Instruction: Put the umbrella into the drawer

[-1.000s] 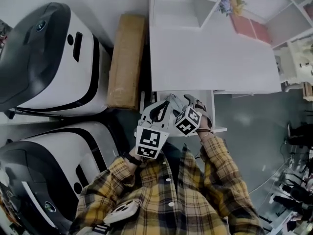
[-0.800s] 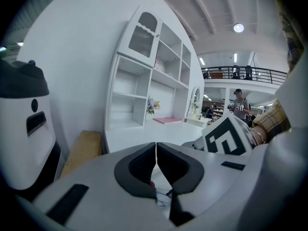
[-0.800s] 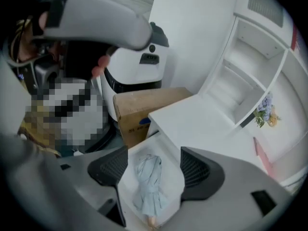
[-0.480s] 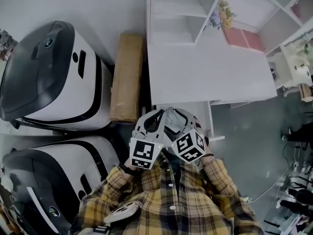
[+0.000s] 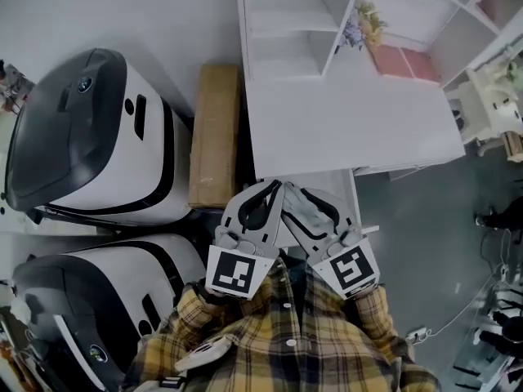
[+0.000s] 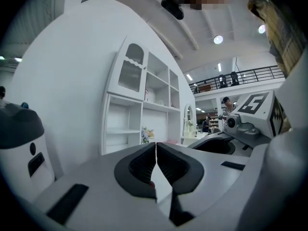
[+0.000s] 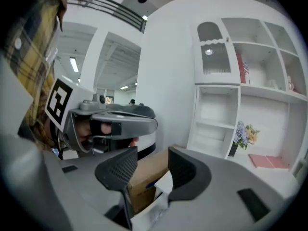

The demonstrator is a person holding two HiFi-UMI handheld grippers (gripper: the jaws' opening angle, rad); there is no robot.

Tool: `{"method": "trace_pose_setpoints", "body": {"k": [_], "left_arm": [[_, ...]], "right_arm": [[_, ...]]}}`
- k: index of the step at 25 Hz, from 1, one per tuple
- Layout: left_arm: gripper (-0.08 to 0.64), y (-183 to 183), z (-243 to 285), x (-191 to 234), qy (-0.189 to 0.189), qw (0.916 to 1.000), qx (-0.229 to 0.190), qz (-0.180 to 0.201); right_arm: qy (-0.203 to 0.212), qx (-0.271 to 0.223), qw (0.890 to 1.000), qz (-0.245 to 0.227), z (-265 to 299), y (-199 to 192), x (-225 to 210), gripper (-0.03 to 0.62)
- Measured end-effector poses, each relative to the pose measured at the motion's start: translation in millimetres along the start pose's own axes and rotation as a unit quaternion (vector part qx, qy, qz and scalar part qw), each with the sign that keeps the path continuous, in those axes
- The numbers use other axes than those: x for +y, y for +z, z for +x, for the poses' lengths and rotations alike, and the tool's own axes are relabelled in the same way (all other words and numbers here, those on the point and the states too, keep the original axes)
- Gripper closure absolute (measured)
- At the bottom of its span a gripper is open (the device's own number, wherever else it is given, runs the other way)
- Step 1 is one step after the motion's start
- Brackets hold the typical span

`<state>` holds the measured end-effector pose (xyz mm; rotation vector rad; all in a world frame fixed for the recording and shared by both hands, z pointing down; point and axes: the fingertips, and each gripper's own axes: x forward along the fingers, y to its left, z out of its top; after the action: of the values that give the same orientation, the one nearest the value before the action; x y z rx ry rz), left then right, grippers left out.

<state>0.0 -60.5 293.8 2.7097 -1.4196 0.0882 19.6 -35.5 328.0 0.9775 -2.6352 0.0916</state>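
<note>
No view shows the umbrella, so neither its place nor its long axis can be told; my guess is that it already lies inside the drawer (image 5: 343,184). Only a flat white panel of that drawer shows, just under the desk's (image 5: 351,129) near edge at the middle of the head view. Whether it is pushed fully home is unclear.

Both claws sit side by side right below that panel, tips pointing up the picture toward it. The right gripper (image 7: 153,160) overlaps it and seems the nearer one for any closing push. Its ribbed black pads stand partly apart after just narrowing, with nothing between them; a box and a white corner show far beyond the gap. The left gripper (image 6: 156,150) has its pads pressed together, empty.

The desk is smooth matte white board, as is the open shelf unit (image 5: 286,23) at the top, which carries a small bunch of flowers (image 5: 359,23). A long brown cardboard box (image 5: 214,137) lies along the desk's left side. Two glossy rounded white-and-black machines (image 5: 90,137) fill the left of the frame.
</note>
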Motion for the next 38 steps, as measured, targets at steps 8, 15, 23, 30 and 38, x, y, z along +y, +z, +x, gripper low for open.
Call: {"method": "trace_pose_setpoints", "body": {"k": [8, 15, 23, 30, 38], "left_arm": [[0.534, 34, -12, -26, -0.038, 0.999, -0.021, 0.012], [0.534, 31, -12, -42, -0.058, 0.9977, -0.013, 0.032], [0.534, 25, -13, -40, -0.054, 0.9984, -0.006, 0.016], [0.534, 26, -13, -41, -0.058, 0.9982, -0.008, 0.01], [0.534, 26, -18, -39, -0.059, 0.9982, -0.006, 0.003]], "right_arm": [[-0.001, -0.115, 0.991, 0.062, -45, 47, -13, 0.442], [-0.01, -0.157, 0.982, 0.107, -57, 51, -20, 0.536], [-0.013, -0.144, 0.983, 0.117, -56, 40, -22, 0.574], [-0.022, -0.118, 0.984, 0.134, -54, 28, -25, 0.575], [-0.014, -0.114, 0.984, 0.137, -52, 27, -16, 0.575]]}}
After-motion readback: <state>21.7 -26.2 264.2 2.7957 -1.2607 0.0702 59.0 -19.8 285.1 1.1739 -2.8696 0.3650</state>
